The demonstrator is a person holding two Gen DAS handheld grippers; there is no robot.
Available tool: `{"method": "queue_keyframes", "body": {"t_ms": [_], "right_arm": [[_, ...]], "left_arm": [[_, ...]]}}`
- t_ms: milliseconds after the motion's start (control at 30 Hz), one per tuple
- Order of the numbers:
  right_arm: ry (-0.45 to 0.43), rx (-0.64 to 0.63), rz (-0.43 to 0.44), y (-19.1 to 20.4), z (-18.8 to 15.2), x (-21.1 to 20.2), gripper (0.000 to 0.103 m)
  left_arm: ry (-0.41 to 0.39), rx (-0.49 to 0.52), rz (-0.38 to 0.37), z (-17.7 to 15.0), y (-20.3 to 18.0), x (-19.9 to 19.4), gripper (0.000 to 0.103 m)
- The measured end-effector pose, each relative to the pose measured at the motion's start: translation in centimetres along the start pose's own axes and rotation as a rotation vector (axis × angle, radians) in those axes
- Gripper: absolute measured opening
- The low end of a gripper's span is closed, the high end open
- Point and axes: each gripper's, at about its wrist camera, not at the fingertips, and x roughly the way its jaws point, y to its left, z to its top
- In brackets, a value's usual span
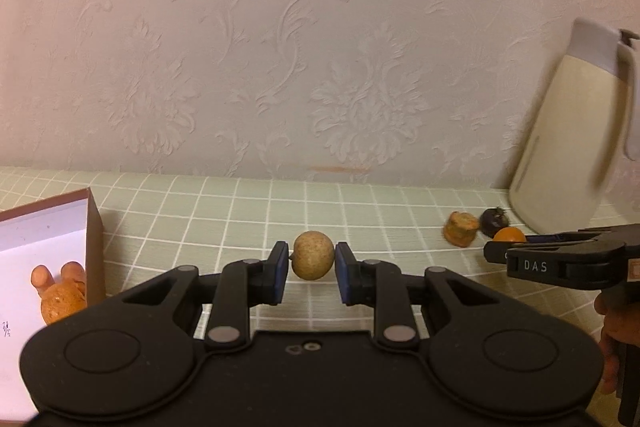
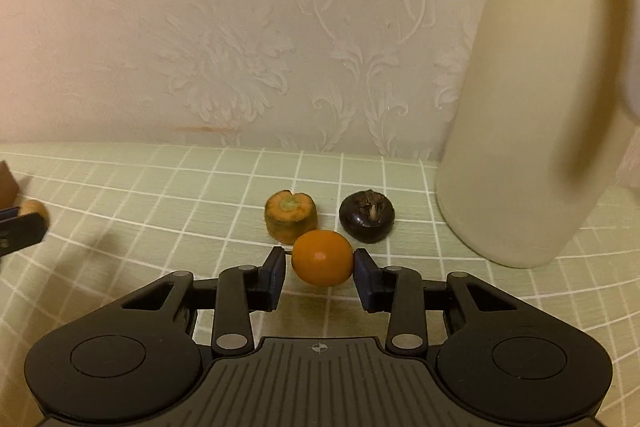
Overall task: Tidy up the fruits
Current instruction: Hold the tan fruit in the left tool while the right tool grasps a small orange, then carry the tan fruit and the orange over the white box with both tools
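A round tan fruit [image 1: 313, 255] sits between the blue pads of my left gripper [image 1: 312, 259], which is shut on it just above the green checked cloth [image 1: 240, 211]. My right gripper [image 2: 320, 265] is shut on a small orange fruit [image 2: 322, 263]; its right pad presses the skin and its left pad sits close against it. In the left wrist view the right gripper [image 1: 490, 251] comes in from the right edge, with the orange fruit [image 1: 509, 234] showing above its fingers. The left gripper [image 2: 22, 227] and the tan fruit [image 2: 34, 207] show at the left edge of the right wrist view.
An orange cut chunk [image 2: 291, 221] and a dark round fruit [image 2: 367, 214] lie just beyond the orange fruit. A tall cream jug [image 2: 520, 107] stands at the right by the wall. A brown box [image 1: 94, 227], white inside, at the left holds orange pieces [image 1: 60, 291]. A hand [image 1: 616, 339] grips the right tool.
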Motion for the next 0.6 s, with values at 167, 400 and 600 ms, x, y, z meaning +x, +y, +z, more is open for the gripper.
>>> {"method": "queue_keyframes", "body": {"t_ms": [167, 400, 600], "right_arm": [[-0.029, -0.027, 0.026, 0.6, 0.1, -3.6, 0.037], [-0.028, -0.067, 0.068, 2.1, -1.8, -8.3, 0.037], [-0.028, -0.127, 0.095, 4.2, -3.3, -11.0, 0.037]], "left_arm": [[-0.030, 0.039, -0.031, -0.4, -1.2, -2.6, 0.015], [-0.028, 0.059, -0.033, -2.7, -1.1, -6.7, 0.015], [-0.027, 0.064, -0.009, -4.5, -0.3, -9.9, 0.015]]}}
